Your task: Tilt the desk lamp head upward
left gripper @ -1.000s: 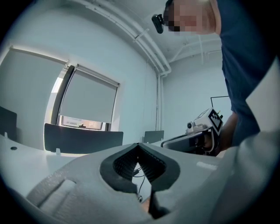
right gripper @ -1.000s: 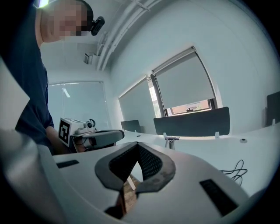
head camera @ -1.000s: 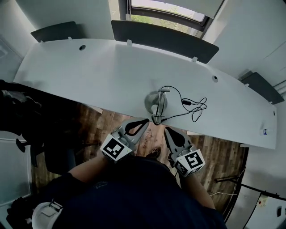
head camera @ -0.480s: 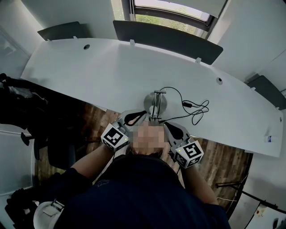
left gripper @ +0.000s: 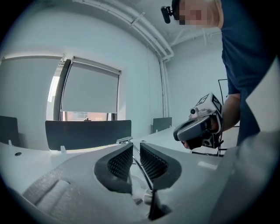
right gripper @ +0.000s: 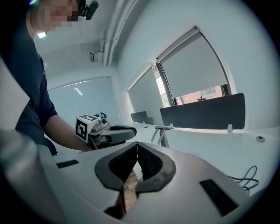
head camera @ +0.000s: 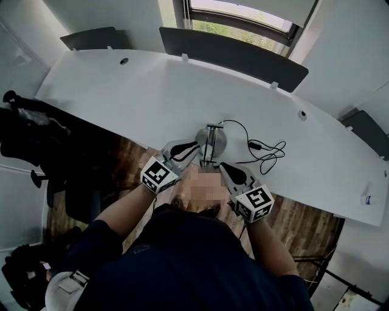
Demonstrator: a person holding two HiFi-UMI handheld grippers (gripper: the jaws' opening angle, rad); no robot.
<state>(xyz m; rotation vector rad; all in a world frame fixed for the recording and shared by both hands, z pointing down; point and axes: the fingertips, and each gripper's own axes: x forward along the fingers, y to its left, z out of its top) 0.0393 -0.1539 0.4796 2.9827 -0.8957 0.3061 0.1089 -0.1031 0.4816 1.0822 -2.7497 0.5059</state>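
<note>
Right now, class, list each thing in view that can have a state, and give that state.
desk lamp: standing on its base, head about level, not tilted up.
left gripper: open a little, jaws either side of the lamp's thin arm.
right gripper: shut, nothing held.
cable: loosely looped, lying flat.
roller blind: pulled most of the way down.

Light: cool, even daylight from window, glass blown white; white counter bright, floor beneath dim, shadows soft. Optics: fisheye bending throughout; black vignette rings both gripper views. Focus: nearest foreground soft, room beyond sharper
</note>
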